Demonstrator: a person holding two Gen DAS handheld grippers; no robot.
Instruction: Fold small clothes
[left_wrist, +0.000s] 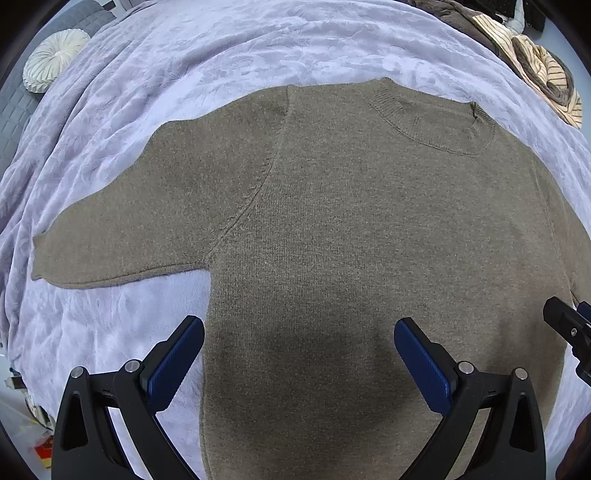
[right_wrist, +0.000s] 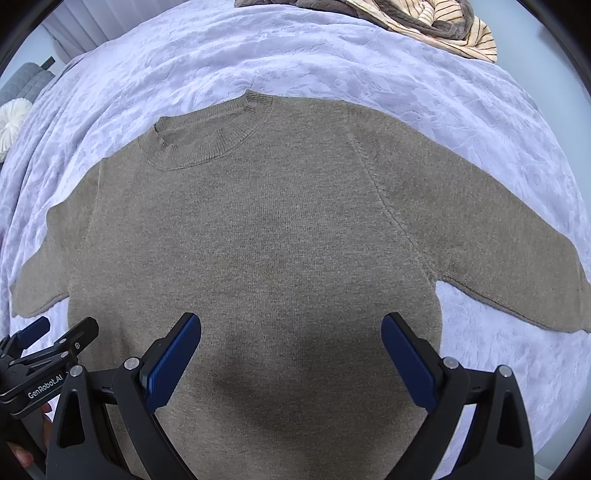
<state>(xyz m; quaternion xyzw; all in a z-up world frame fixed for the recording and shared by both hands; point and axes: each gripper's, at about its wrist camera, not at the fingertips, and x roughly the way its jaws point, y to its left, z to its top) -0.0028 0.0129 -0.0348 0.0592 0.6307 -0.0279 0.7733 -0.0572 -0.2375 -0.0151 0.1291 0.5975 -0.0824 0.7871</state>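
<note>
A brown knit short-sleeved sweater lies flat and spread out on a lilac blanket, collar away from me, both sleeves out to the sides. It fills the right wrist view too. My left gripper is open and empty, hovering above the sweater's lower left body. My right gripper is open and empty above the lower right body. The right gripper's edge shows at the right of the left wrist view; the left gripper shows at the lower left of the right wrist view.
The blanket covers a bed. A striped cream and brown bundle of clothes lies at the far right, also in the right wrist view. A round white cushion sits at the far left.
</note>
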